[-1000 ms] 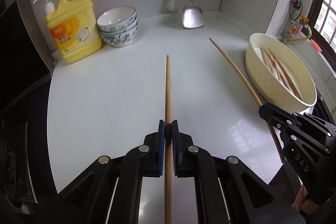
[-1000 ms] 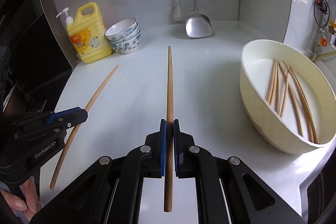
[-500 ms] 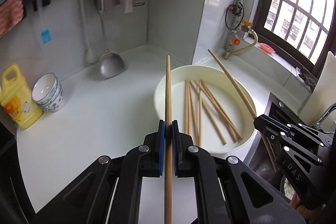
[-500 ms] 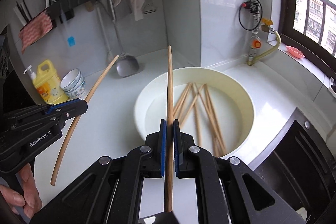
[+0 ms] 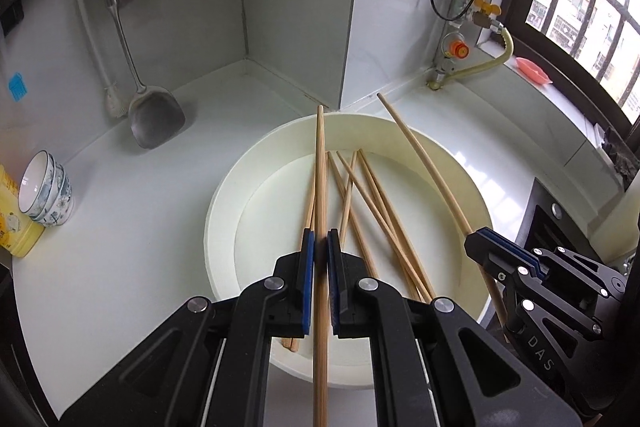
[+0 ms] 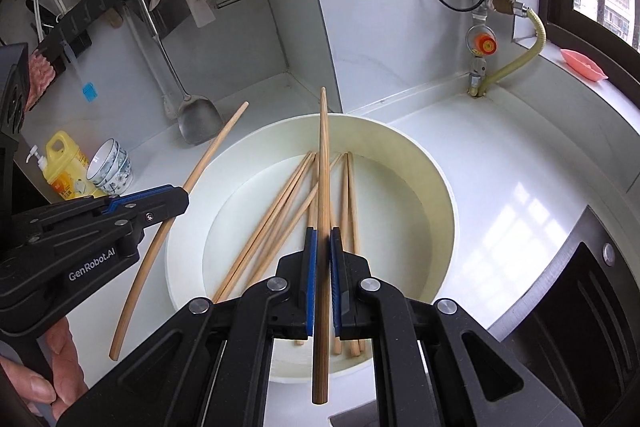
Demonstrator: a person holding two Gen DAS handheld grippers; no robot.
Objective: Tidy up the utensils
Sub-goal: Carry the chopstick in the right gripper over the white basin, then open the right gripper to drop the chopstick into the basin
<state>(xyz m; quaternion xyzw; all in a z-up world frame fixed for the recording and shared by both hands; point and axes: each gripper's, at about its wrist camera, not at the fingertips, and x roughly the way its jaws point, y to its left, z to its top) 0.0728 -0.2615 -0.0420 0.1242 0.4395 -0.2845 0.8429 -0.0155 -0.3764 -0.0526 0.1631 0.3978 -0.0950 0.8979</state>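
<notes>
Risk: if either gripper releases w/ the tip past the far rim, the stick may tip out of the basin (image 5: 224, 211) onto the counter (image 5: 132, 227).

Left gripper (image 5: 321, 247): jaws clamped on one chopstick (image 5: 320, 163), held above the basin.

Right gripper (image 6: 323, 247): jaws clamped on a second chopstick (image 6: 325, 163), also above the basin.

Loose chopsticks (image 6: 280, 203) lie in the basin below both.
</notes>
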